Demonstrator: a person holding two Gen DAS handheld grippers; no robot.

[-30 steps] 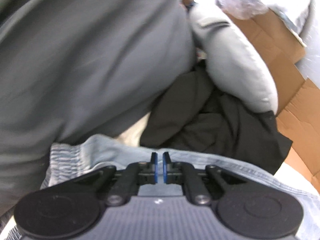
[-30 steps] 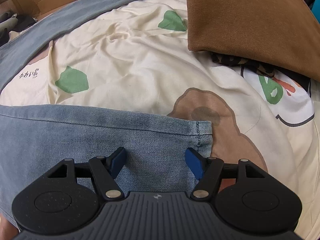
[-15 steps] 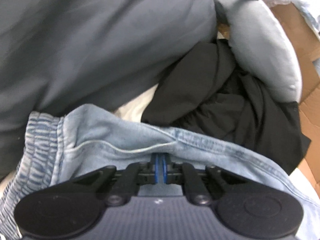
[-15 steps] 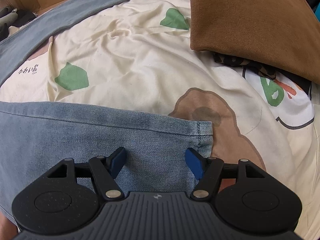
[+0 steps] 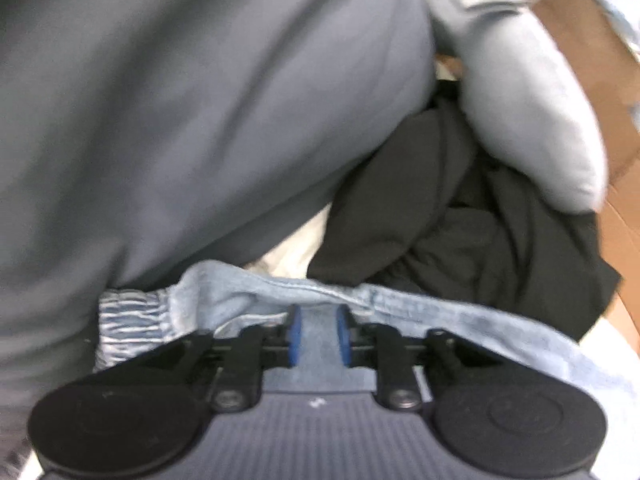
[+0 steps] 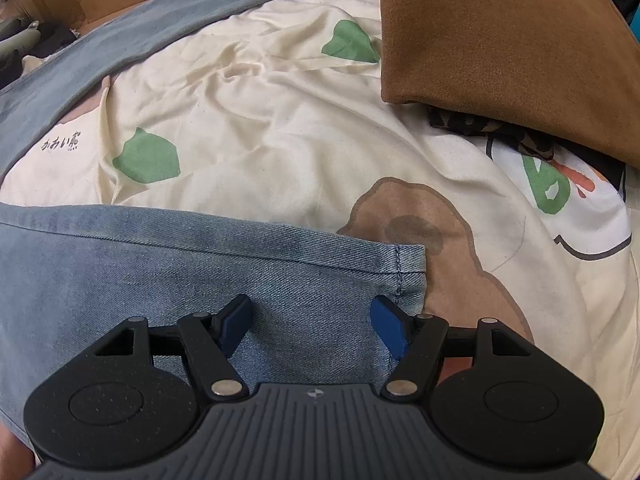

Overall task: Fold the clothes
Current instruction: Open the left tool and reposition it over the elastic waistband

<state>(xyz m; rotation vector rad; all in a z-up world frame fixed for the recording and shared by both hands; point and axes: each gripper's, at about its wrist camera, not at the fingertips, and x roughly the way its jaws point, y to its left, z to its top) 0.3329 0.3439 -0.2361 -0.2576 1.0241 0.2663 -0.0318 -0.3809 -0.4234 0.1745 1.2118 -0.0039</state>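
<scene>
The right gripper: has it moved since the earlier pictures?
No. The right gripper hangs, jaws open, over the same jeans hem, beside the brown bear print.

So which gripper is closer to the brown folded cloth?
Right. The right gripper hovers open over the jeans, with the brown cloth beyond it; the left gripper is at the jeans' waistband, with no brown cloth in view.
</scene>
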